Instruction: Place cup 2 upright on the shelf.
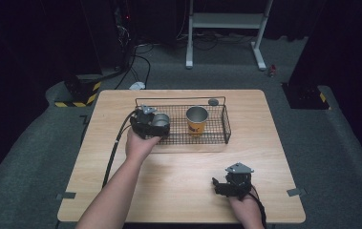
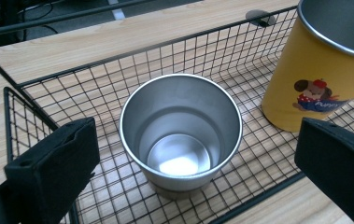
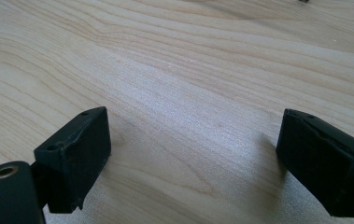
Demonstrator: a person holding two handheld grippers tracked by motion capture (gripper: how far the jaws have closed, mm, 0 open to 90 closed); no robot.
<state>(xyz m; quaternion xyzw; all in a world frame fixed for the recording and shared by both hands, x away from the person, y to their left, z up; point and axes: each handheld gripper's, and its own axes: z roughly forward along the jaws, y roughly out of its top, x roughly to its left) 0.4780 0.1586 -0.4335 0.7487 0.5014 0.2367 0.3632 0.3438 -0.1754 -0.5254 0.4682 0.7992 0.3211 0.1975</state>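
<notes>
Landmark: wire basket [image 1: 226,125] on the desk [image 1: 183,191].

Left gripper [image 1: 155,123] sits over the basket's left end with its jaws spread wide and nothing pinched. Steel cup [image 2: 180,132] stands upright on the basket floor between them, no pad touching it. Looks like the drop is done and the cup is let go.

Yellow cup [image 1: 197,119] stands upright mid-basket, just right of the steel cup and apart from it.

Right gripper [image 1: 227,187] rests on bare desk well in front of the basket's right end, jaws spread, empty.

Both cups are in; probably only pulling the left hand clear remains.
</notes>
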